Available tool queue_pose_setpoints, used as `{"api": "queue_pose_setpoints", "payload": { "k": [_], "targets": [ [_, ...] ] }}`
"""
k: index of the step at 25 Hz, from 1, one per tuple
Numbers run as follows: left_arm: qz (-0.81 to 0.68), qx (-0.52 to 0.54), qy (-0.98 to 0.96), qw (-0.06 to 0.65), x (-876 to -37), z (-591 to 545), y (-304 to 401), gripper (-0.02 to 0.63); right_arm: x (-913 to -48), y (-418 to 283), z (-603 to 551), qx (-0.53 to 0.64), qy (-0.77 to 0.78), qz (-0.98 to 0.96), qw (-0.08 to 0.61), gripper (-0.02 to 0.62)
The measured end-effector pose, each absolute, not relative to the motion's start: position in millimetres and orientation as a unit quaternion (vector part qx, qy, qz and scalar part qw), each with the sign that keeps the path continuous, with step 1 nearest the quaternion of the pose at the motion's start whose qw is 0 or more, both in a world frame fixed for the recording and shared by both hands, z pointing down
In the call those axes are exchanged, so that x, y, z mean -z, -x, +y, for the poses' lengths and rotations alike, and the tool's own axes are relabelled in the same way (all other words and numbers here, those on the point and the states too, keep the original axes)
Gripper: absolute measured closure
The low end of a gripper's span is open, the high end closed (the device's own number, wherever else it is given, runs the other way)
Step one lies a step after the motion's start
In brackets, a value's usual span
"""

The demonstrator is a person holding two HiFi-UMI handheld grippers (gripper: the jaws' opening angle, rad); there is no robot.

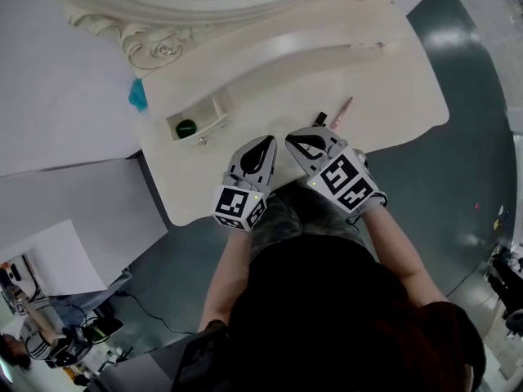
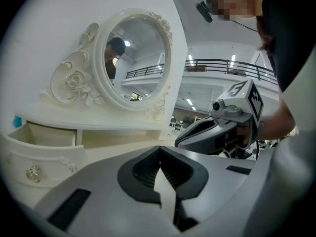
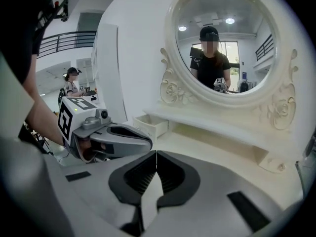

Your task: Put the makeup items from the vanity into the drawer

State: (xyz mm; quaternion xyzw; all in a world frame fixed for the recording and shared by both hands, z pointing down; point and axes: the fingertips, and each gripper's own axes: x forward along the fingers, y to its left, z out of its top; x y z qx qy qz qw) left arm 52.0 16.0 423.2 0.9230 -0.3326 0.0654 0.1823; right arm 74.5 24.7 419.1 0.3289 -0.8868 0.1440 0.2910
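Left gripper [image 2: 159, 149] and right gripper [image 3: 156, 154] hang side by side over the vanity [image 1: 392, 72] near edge, jaws closed on nothing; pink pencil [image 1: 341, 113] lies just beyond the right one, drawer [image 1: 198, 122] open at left, so this reads as the reach, and next the jaws must open over the pencil.

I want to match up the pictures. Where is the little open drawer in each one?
Head view: drawer, left of centre, pulled open.
Left gripper view: drawer at the far left edge, below the oval mirror.
Right gripper view: drawer just left of centre, lower left of the oval mirror.
Shared landmark: the oval mirror, behind the drawer in every view.
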Motion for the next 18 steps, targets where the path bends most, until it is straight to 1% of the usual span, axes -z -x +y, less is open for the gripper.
{"api": "queue_pose_setpoints", "payload": {
  "k": [6,10,14,18],
  "targets": [
    [-0.303,-0.081,-0.93,0.19,-434,28,-75,0.594,-432,-100,40,-0.165,-0.352,-0.873,0.293,0.574],
    [-0.289,-0.088,-0.933,0.194,-441,36,-86,0.594,-450,-120,50,-0.178,-0.374,-0.853,0.318,0.572],
    [-0.276,-0.095,-0.935,0.199,-446,41,-94,0.594,-475,-146,54,-0.216,-0.417,-0.814,0.341,0.571],
    [-0.267,-0.1,-0.937,0.203,-452,44,-99,0.594,-495,-157,57,-0.248,-0.447,-0.79,0.339,0.569]
  ]
}}
